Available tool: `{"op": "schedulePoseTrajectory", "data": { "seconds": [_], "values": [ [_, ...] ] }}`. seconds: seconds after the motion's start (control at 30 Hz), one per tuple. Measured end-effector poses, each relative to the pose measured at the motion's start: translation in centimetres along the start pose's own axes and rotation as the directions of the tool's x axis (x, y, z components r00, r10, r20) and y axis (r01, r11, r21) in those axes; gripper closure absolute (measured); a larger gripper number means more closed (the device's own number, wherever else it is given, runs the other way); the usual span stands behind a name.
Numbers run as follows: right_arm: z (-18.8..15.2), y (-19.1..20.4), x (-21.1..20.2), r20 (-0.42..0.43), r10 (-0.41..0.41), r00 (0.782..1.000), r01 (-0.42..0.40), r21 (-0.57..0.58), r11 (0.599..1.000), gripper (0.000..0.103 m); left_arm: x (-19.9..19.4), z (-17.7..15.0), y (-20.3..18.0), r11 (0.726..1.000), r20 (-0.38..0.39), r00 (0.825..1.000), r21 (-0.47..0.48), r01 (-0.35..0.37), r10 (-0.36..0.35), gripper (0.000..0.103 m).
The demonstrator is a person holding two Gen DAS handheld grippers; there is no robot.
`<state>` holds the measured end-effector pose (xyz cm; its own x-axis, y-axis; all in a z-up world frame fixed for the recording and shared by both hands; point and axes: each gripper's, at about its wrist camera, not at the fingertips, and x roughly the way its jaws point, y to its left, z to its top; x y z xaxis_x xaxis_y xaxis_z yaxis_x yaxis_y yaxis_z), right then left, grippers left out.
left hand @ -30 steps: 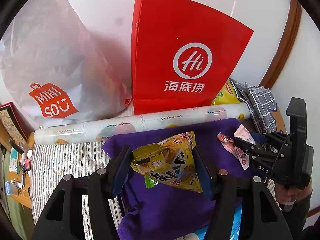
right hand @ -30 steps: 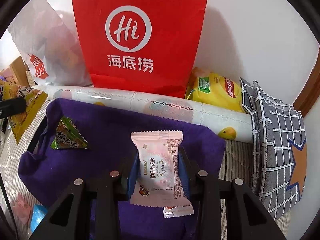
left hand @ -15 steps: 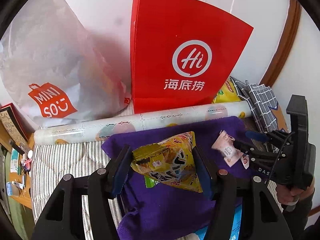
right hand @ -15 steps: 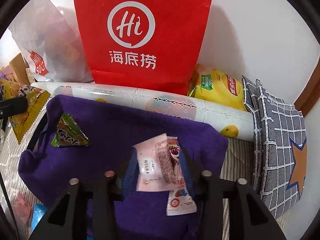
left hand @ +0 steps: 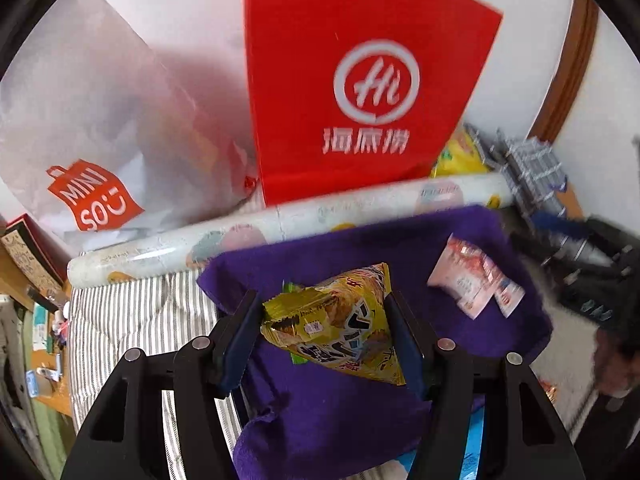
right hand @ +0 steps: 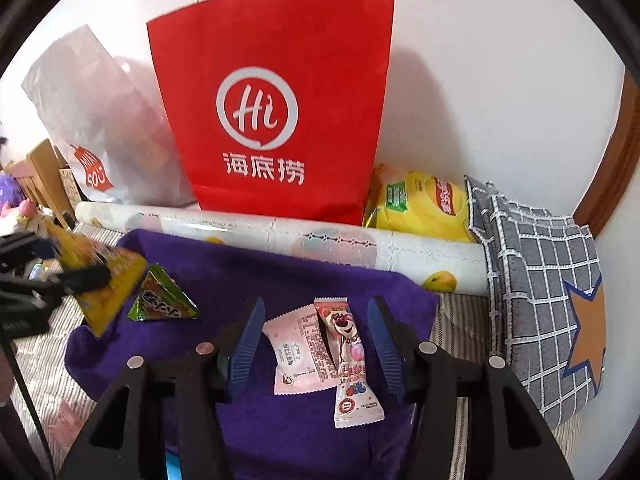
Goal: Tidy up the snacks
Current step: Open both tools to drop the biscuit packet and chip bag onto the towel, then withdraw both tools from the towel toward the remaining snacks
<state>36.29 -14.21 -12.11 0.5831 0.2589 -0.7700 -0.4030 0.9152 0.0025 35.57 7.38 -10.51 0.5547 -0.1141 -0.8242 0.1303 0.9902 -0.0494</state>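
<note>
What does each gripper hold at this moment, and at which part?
The left gripper holds the yellow snack bag by its two side edges. The right gripper is open and holds nothing; the pink packets lie on the purple cloth.

Two pink snack packets lie on one purple cloth (right hand: 280, 276): a pale pink packet (right hand: 300, 354) and a bear-printed packet (right hand: 348, 356). There are two triangular snack packs, one yellow (left hand: 340, 328) and one green (right hand: 162, 300). One yellow chip bag (right hand: 424, 204), one red paper bag (right hand: 276, 92), one white plastic bag (right hand: 100, 120), one patterned roll (right hand: 320, 240) and one checked cloth (right hand: 536, 280) complete the count.
</note>
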Motion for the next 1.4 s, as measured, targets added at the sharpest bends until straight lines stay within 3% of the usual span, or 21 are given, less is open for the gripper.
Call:
{"op": "schedulePoseTrajectory", "data": {
  "seconds": [0.23, 0.57, 0.83, 1.0, 1.1, 1.3, 1.4],
  "values": [
    [0.2, -0.5, -0.7, 0.014, -0.015, 1.0, 0.015, 0.006, 1.0, 0.051, 2.0, -1.1, -1.8, 0.998, -0.073, 0.997, 0.063, -0.025, 0.03, 0.042],
    [0.2, -0.9, -1.0, 0.012, -0.01, 1.0, 0.009, 0.034, 0.999, 0.051, 2.3, -1.5, -2.5, 0.995, -0.103, 0.993, 0.09, -0.052, 0.061, 0.036],
    [-0.2, -0.9, -1.5, 0.015, -0.016, 1.0, 0.016, 0.041, 0.999, 0.051, 0.0, -1.1, -3.3, 0.988, -0.014, 0.995, 0.123, -0.092, 0.094, 0.02],
    [-1.2, -1.8, -2.8, 0.017, -0.001, 1.0, -0.002, 0.126, 0.992, 0.046, -1.5, -0.8, -3.5, 0.991, 0.022, 0.997, 0.111, -0.074, 0.072, 0.02],
    [-1.8, -2.2, -4.3, 0.017, -0.035, 0.999, 0.032, 0.153, 0.988, 0.033, -2.6, -0.8, -3.6, 0.994, 0.046, 0.997, 0.095, -0.06, 0.056, 0.02],
    [-3.7, -2.7, -8.3, 0.028, -0.156, 0.987, 0.146, 0.208, 0.967, 0.023, -5.8, -1.0, -4.1, 0.993, 0.13, 0.99, 0.098, -0.062, 0.049, 0.02],
    [-4.8, -2.6, -10.2, 0.025, -0.17, 0.985, 0.16, 0.236, 0.959, 0.019, -7.5, -1.2, -4.5, 0.991, 0.164, 0.985, 0.11, -0.07, 0.051, 0.02]
  ]
}}
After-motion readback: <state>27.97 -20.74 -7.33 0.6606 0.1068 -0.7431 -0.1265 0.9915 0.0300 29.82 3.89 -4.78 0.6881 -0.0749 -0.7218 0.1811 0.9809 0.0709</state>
